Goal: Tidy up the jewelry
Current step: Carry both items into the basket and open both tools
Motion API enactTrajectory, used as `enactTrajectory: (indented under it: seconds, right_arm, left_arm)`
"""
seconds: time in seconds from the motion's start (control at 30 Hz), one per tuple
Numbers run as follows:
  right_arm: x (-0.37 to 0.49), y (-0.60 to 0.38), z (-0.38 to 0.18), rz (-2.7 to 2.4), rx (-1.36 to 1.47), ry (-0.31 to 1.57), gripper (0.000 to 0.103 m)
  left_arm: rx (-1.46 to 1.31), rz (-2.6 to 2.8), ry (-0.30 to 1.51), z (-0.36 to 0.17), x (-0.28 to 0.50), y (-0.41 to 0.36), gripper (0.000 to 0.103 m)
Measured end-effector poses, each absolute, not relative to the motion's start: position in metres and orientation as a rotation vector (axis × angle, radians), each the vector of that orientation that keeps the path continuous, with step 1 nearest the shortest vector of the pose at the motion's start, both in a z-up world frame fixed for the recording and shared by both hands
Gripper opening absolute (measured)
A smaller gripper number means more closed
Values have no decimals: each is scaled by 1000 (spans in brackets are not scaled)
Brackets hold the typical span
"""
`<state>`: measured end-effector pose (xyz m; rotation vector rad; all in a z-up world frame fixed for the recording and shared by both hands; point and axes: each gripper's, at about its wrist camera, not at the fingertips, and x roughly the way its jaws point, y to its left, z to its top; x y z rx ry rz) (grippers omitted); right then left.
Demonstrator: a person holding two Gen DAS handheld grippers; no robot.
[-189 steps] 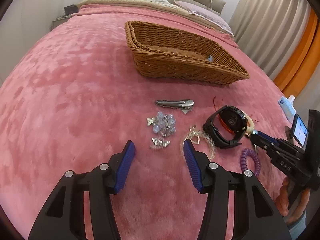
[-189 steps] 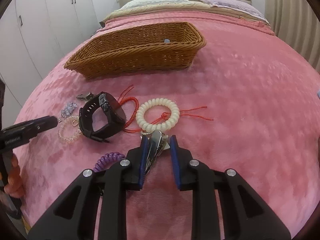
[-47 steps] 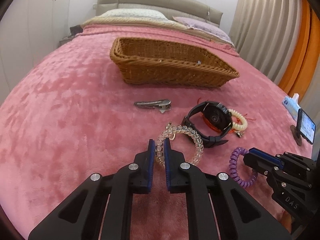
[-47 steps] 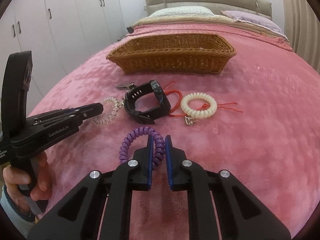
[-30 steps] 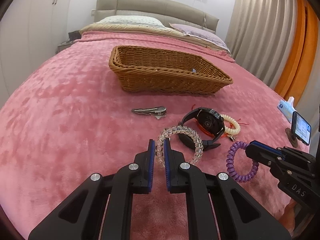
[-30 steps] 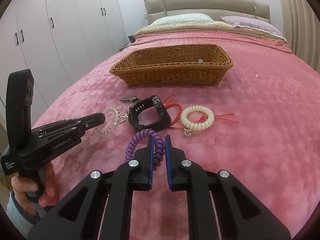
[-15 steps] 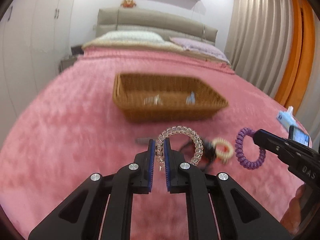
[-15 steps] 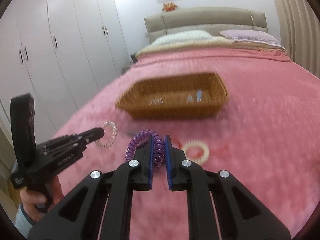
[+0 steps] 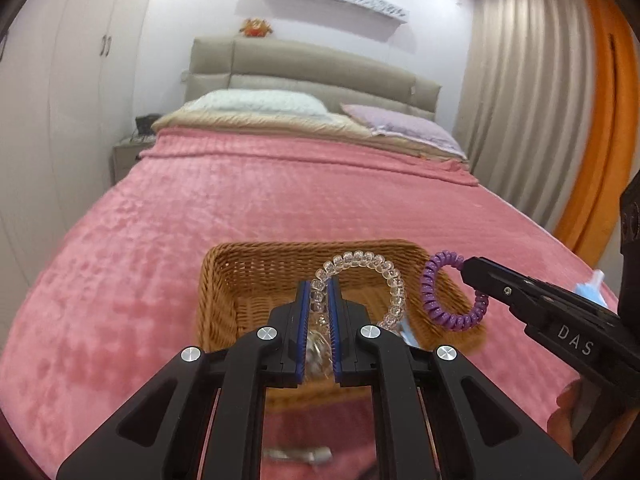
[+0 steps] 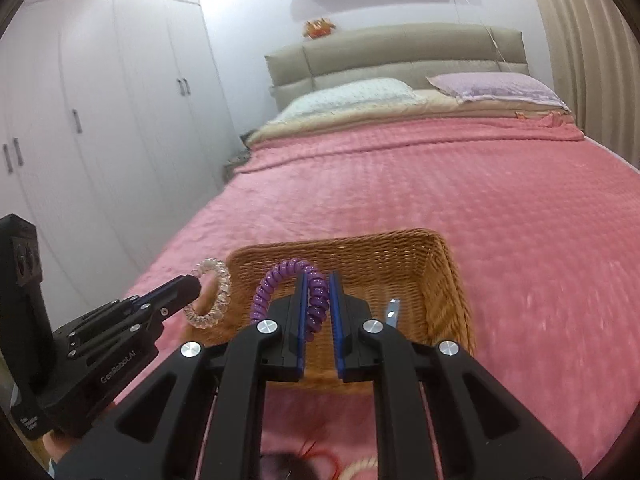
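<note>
Clear beaded bracelet point(image 9: 362, 270) pinched between nearly closed jaws of left gripper point(image 9: 319, 294), held above wicker basket point(image 9: 224, 280) on pink blanket point(image 9: 140, 240) in left wrist view; at 3 o'clock, purple coil bracelet point(image 9: 448, 296) clamped at tip of right gripper point(image 9: 466, 268). In right wrist view, right gripper point(image 10: 318, 286) closed narrowly on purple coil bracelet point(image 10: 292, 284) over wicker basket point(image 10: 444, 280); at 9 o'clock, left gripper point(image 10: 192, 286) gripping clear beaded bracelet point(image 10: 214, 294) over basket's left edge.
</note>
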<state>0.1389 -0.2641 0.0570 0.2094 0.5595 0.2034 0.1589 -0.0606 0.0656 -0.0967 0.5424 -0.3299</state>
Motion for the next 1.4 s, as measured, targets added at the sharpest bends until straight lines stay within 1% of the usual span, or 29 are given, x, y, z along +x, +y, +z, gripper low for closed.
enactTrajectory:
  seconds: [0.13,0.27,0.43,0.63,0.67,0.7,0.73,0.83,0.9,0.97,1.07,1.2,1.23,1.27,1.3,1.33,1.37,1.4]
  right_arm:
    - [177,-271,32,201,255,645,9]
    - [201,-271,9,164,242,718,9]
    - [215,-273,-17,135,242,787,9]
    - [217,-277,-25,125,254,814,9]
    - [216,-278,-23,118,255,810,10]
    - [215,-280,-21,115,261,814,15]
    - [213,-282,-19,119,270,813,17]
    - [203,-287,-10,130,270,794,18]
    - [194,-288,-2,140,257,782,18]
    - [183,-289,9,154,247,766,18]
    - [158,-292,31,177,237,727,18]
    - [125,-294,53,197,218,674,18]
    - [118,-294,56,197,212,666,20]
    - [108,-296,58,196,209,658,28]
    - [100,-298,60,195,211,651,38]
    - [95,-299,60,193,211,646,42]
    - [87,-300,59,189,211,641,45]
    - [80,-300,57,189,206,640,45]
  left_arm:
    - [-95,-303,613,40,196,-67,8]
    - [-104,-310,670,19,212,-67,8]
    - [-89,-312,715,2,219,-69,8]
    - [-68,-322,732,-4,220,-74,9]
    - [-68,-324,723,-2,217,-73,12]
    - [-73,-325,716,0,215,-72,16]
    - [-76,-327,710,2,213,-71,23]
    - [-81,-343,681,13,203,-69,25]
    - [-103,-358,652,25,193,-65,34]
    - [-118,-371,619,38,180,-62,39]
    - [-121,-389,577,57,157,-59,40]
    - [-113,-397,527,76,123,-56,46]
    - [-112,-388,514,79,116,-54,46]
    - [-115,-383,505,82,107,-51,47]
    - [-123,-384,501,84,101,-48,49]
    - [-136,-386,502,84,93,-44,49]
    - [-145,-390,505,84,89,-41,49]
    - [-156,-396,512,82,83,-38,49]
